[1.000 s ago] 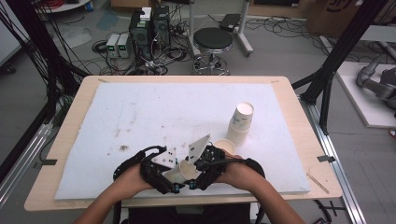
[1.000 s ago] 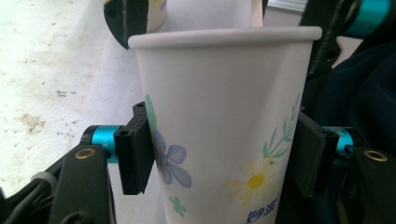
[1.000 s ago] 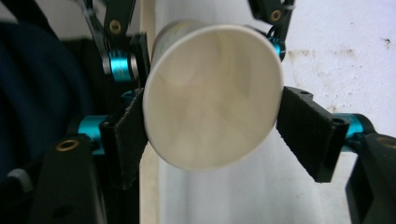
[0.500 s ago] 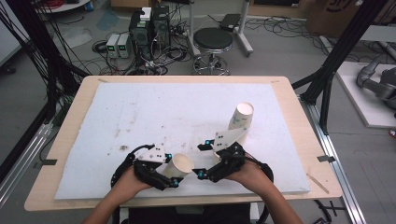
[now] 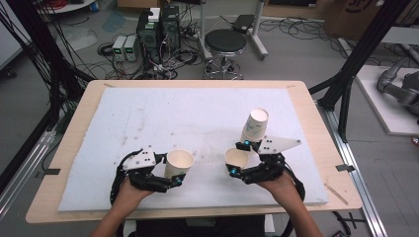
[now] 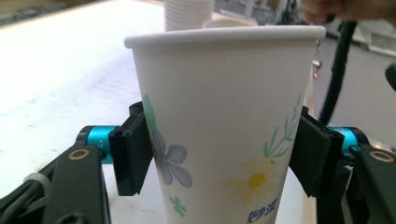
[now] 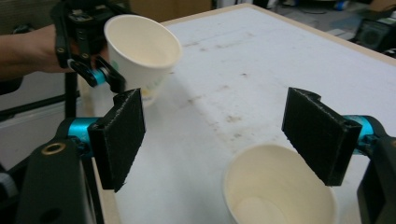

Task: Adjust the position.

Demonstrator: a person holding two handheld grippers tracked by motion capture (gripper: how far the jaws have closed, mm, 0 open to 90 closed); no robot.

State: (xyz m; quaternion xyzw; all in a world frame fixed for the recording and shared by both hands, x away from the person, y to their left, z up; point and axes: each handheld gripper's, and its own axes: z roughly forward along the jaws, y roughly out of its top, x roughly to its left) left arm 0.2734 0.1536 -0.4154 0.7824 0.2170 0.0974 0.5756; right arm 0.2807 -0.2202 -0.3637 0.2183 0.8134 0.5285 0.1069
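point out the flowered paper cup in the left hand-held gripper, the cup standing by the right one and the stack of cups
flowered paper cup (image 6: 224, 135), left gripper view, printed side wall
standing paper cup (image 7: 280, 196), right gripper view, inside wall near the rim
stack of paper cups (image 5: 255, 126), high view, side of the tilted stack

We see the two hands, pressed together at the near edge of the table a second ago, now well apart. The left hand-held gripper has carried one paper cup off to the left, its pads pressing the cup's sides. The right hand-held gripper has swung right toward the cup stack; its jaws have just been opening, and the second cup now stands between them on the table, untouched by either pad.
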